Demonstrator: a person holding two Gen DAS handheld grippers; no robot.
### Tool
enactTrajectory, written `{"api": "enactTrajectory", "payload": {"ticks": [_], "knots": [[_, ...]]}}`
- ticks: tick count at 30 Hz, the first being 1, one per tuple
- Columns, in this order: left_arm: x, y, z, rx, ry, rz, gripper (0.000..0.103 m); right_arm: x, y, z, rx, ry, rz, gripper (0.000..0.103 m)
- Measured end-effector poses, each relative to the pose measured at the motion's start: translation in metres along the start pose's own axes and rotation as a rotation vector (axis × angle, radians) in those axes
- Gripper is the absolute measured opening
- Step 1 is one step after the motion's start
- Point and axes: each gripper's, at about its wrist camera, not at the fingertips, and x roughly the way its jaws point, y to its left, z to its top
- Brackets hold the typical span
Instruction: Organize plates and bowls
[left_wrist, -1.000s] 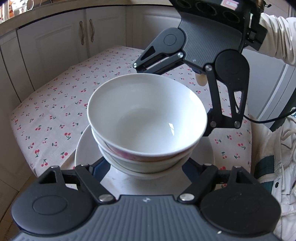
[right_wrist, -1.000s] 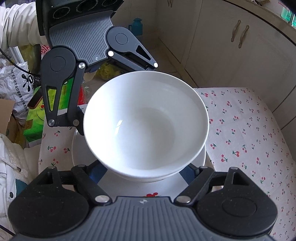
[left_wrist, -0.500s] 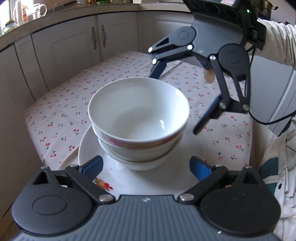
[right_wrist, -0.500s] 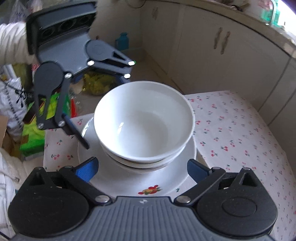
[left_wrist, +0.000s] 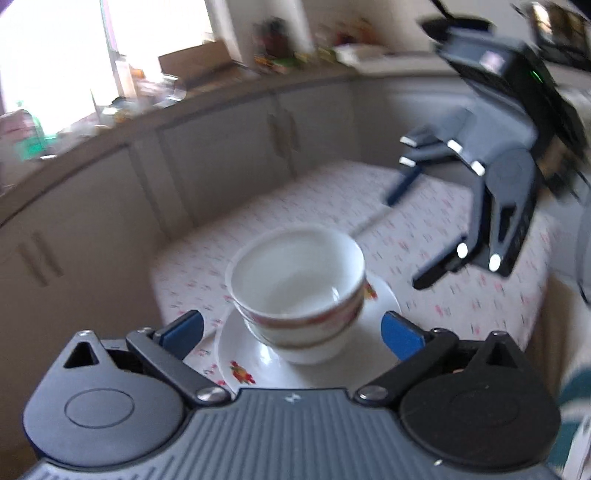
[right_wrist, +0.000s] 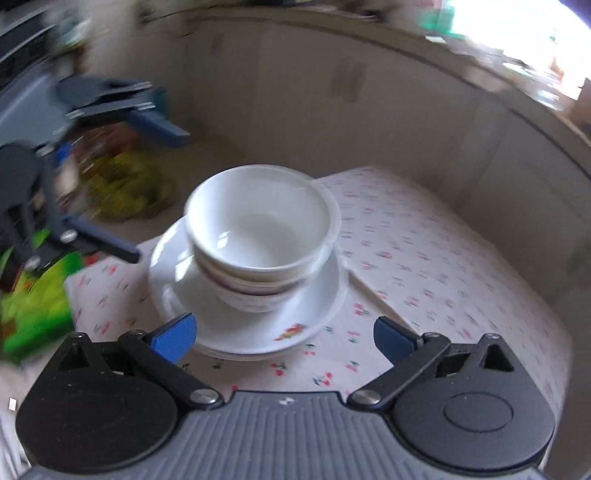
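A stack of white bowls (left_wrist: 299, 291) with red-patterned sides stands on white plates (left_wrist: 258, 365) on the cherry-print tablecloth (left_wrist: 480, 295). The same bowls (right_wrist: 258, 236) and plates (right_wrist: 229, 325) show in the right wrist view. My left gripper (left_wrist: 291, 328) is open and empty, pulled back from the stack. My right gripper (right_wrist: 282, 334) is open and empty, also back from the stack. Each gripper shows in the other's view, raised off the table: the right one (left_wrist: 406, 236) and the left one (right_wrist: 147, 192). Both views are motion-blurred.
The table (right_wrist: 443, 258) carries the cherry-print cloth. Beige cabinets (left_wrist: 221, 155) run behind it under a cluttered counter (left_wrist: 147, 92). Green and yellow bags (right_wrist: 37, 295) lie on the floor beyond the table's edge.
Both grippers have drawn back and upward from the stacked bowls, jaws wide open. The bowls and plates stay in place and look smaller in both views.
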Motion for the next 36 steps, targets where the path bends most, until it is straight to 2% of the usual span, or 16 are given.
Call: {"api": "enactTrajectory", "payload": {"ticks": [2, 5, 9, 12, 15, 20, 24, 36], "knots": [[-0.007, -0.005, 0.003, -0.067, -0.024, 0.050, 0.102, -0.009, 0.000, -0.005, 0.099, -0.005, -0.099, 0.103], [-0.013, -0.019, 0.008, -0.159, -0.050, 0.205, 0.102, -0.019, -0.004, -0.012, 0.276, 0.013, -0.237, 0.103], [-0.011, -0.041, 0.016, -0.271, 0.001, 0.378, 0.102, -0.034, -0.005, -0.027, 0.456, -0.024, -0.301, 0.103], [-0.010, -0.057, 0.022, -0.363, 0.079, 0.447, 0.102, -0.039, 0.000, -0.042, 0.568, -0.024, -0.342, 0.103], [-0.015, -0.076, 0.024, -0.432, 0.089, 0.437, 0.102, -0.043, 0.011, -0.058, 0.638, 0.002, -0.353, 0.103], [-0.018, -0.095, 0.024, -0.463, 0.150, 0.434, 0.102, -0.064, 0.036, -0.070, 0.614, 0.004, -0.431, 0.103], [-0.035, -0.107, 0.016, -0.513, 0.153, 0.423, 0.102, -0.080, 0.052, -0.076, 0.612, -0.017, -0.433, 0.103], [-0.047, -0.115, 0.021, -0.520, 0.143, 0.424, 0.102, -0.095, 0.062, -0.076, 0.614, -0.038, -0.442, 0.103]]}}
